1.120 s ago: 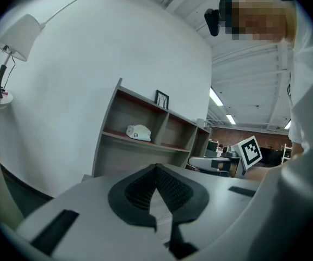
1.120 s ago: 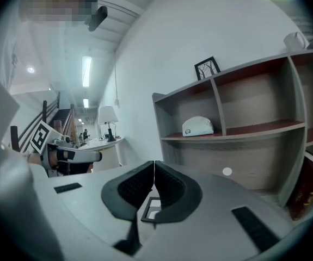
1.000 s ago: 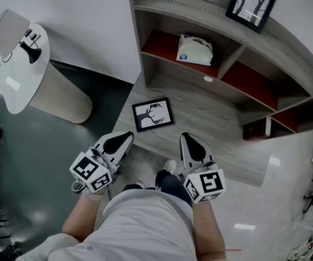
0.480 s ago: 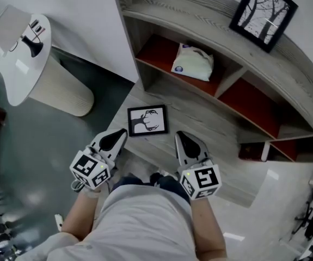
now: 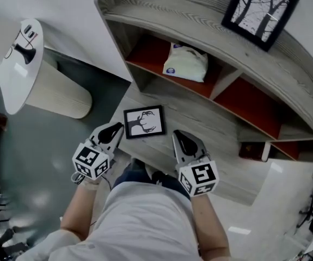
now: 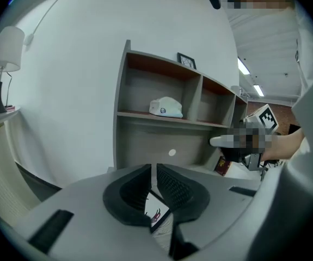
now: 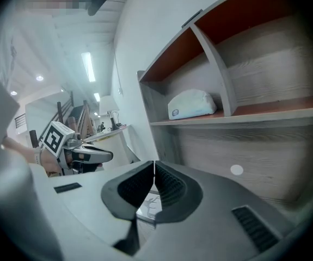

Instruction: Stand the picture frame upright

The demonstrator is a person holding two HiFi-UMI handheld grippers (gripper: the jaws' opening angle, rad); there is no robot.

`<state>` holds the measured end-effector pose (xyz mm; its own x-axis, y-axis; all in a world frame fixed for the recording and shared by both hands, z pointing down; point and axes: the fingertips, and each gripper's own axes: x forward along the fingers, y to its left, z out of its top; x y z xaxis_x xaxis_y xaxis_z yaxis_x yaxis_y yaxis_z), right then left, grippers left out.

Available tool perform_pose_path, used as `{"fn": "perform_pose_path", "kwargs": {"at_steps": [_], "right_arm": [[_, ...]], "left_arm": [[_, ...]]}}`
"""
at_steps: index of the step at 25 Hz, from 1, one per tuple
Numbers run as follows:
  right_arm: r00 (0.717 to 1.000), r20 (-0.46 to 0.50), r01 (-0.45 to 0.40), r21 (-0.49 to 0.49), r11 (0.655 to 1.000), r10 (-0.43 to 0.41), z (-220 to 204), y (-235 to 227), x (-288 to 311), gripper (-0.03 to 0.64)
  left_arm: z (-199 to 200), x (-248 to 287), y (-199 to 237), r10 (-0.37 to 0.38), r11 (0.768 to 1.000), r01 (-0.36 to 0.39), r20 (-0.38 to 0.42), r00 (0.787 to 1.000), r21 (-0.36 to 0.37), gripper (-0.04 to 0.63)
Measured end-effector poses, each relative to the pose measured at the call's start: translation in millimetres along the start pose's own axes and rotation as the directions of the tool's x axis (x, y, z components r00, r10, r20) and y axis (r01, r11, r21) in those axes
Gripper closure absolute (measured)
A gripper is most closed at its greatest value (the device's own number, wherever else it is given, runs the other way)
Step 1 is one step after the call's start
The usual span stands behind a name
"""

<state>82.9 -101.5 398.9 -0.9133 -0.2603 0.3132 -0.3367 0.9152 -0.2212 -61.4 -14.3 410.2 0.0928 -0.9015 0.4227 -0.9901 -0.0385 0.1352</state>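
Note:
A small black picture frame (image 5: 143, 122) with a tree drawing lies flat on the low wooden ledge (image 5: 200, 124) of the shelf unit. Just short of its near left corner is my left gripper (image 5: 116, 128), shut and empty. My right gripper (image 5: 178, 136), also shut with nothing held, hovers near the frame's right side, apart from it. In the left gripper view the shut left gripper (image 6: 152, 170) shows a sliver of the frame (image 6: 157, 213) below it. The right gripper view has the right gripper (image 7: 154, 167) over the frame (image 7: 148, 205).
A larger black frame (image 5: 259, 10) stands upright on the shelf top. A white bag (image 5: 184, 63) sits in the left red-backed compartment. A round white side table (image 5: 14, 64) with a lamp stands to the left. A dark red object (image 5: 251, 149) lies at the ledge's right end.
Both grippers have moved forward and down toward the flat frame, jaws staying shut. The head view has come closer to the shelf.

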Motion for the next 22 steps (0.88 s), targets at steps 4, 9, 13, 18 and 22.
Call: {"fn": "perform_pose_path", "kwargs": {"at_steps": [4, 9, 13, 18, 22], "right_arm": [[0.999, -0.02, 0.04, 0.016, 0.999, -0.04, -6, 1, 6, 0.597], [0.993, -0.04, 0.116, 0.05, 0.992, -0.115, -13, 6, 14, 0.597], [0.983, -0.053, 0.179, 0.083, 0.98, -0.175, -22, 10, 22, 0.597], [0.97, -0.098, 0.231, 0.115, 0.966, -0.22, -42, 20, 32, 0.597], [0.958, -0.123, 0.275, 0.132, 0.952, -0.26, -59, 22, 37, 0.597]], "left_arm": [[-6, 22, 5, -0.089, 0.995, 0.091, -0.059, 0.994, 0.042, 0.575], [-21, 49, 19, -0.199, 0.974, 0.212, -0.15, 0.969, 0.081, 0.575], [-35, 69, 36, -0.256, 0.954, 0.283, -0.221, 0.941, 0.101, 0.575], [-58, 95, 52, -0.311, 0.93, 0.354, -0.299, 0.902, 0.1, 0.574], [-83, 117, 57, -0.356, 0.905, 0.415, -0.365, 0.86, 0.096, 0.566]]}}
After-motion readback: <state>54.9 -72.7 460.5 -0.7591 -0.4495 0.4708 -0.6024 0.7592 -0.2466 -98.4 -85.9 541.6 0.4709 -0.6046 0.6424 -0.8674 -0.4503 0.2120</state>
